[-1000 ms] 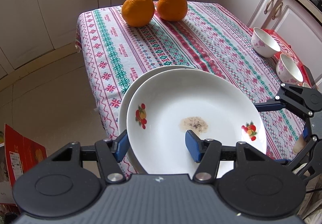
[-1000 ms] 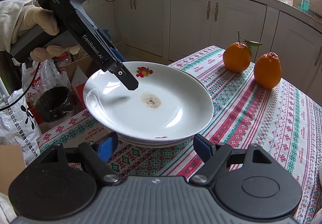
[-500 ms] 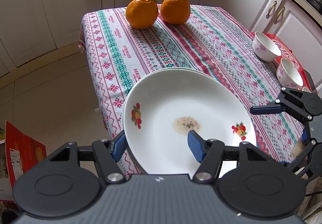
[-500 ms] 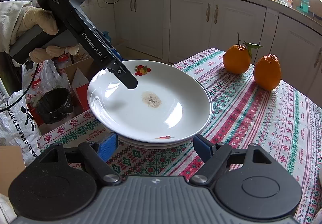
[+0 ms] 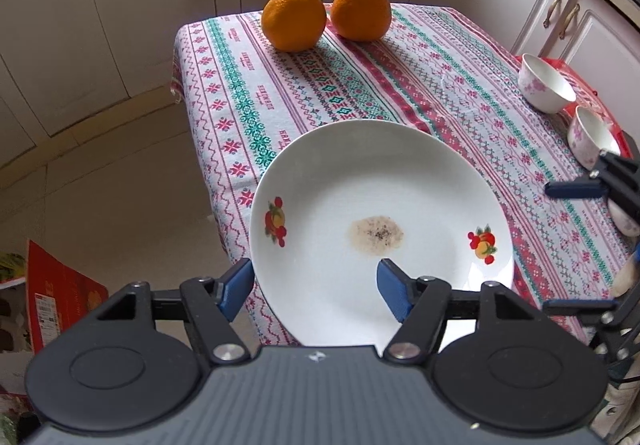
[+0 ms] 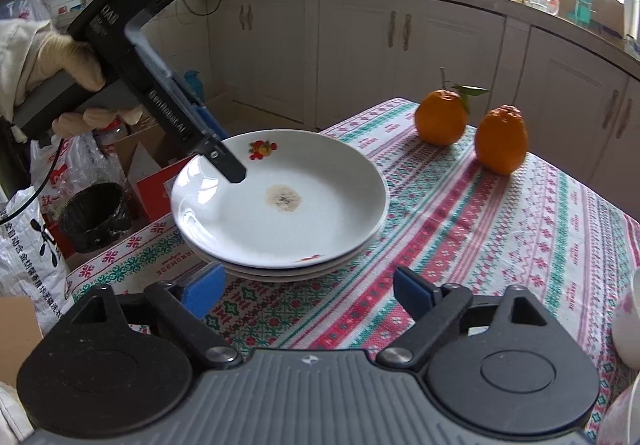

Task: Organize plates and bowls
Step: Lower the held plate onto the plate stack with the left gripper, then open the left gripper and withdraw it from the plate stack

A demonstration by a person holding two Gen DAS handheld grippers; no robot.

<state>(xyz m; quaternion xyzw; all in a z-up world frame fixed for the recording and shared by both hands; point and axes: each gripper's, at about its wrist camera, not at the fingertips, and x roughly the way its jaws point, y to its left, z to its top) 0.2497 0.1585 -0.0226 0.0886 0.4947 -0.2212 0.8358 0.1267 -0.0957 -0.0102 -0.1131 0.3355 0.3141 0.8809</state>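
Note:
A white plate with fruit decals and a brown stain lies on top of another white plate at the table's near corner. My left gripper is open, one finger over the top plate's near rim, the other beside its edge. In the right wrist view the left gripper's upper finger hovers over that plate. My right gripper is open and empty, just short of the stack. Two small white bowls with pink flowers stand at the table's right edge.
Two oranges sit at the far end of the patterned tablecloth. Cabinets ring the room. A red box, a black bin and bags stand on the floor by the table.
The top plate has slid over and settled squarely onto the lower plate, which the left wrist view now hides. The left gripper has lifted back slightly. The right gripper has barely moved.

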